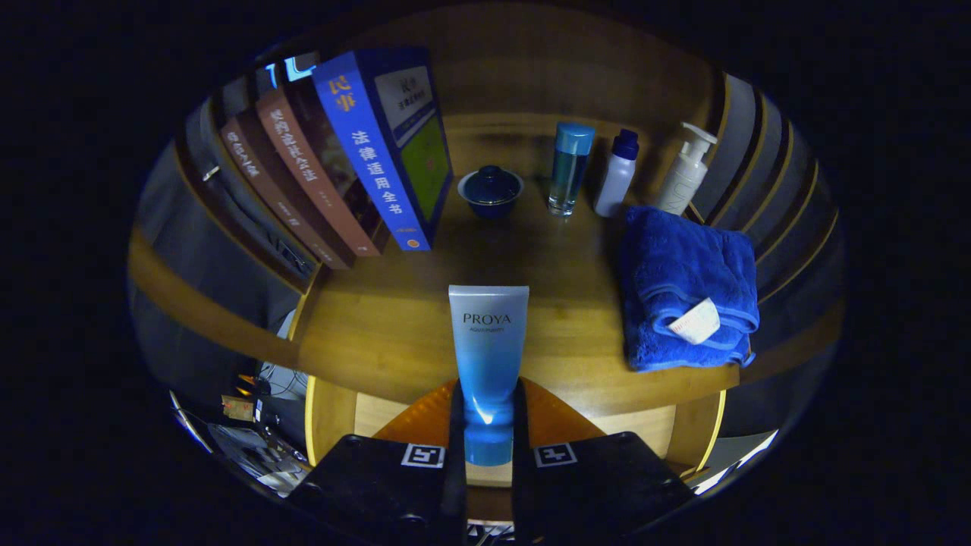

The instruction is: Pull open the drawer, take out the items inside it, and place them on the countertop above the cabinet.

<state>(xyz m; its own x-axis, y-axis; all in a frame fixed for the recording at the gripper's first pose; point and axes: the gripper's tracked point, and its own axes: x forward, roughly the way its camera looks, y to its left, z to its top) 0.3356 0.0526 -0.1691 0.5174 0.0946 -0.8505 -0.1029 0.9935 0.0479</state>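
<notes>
A blue and white tube stands cap-down between my fingers, and my gripper is shut on its lower end. The tube is held above the front edge of the wooden countertop. Below the fingers, the pulled-out drawer shows its pale wooden inside and yellow rim. What lies in the drawer under the fingers is hidden.
Several books lean at the back left of the countertop. A dark lidded bowl, a clear blue-capped bottle, a white bottle and a pump bottle stand along the back. A folded blue towel lies right.
</notes>
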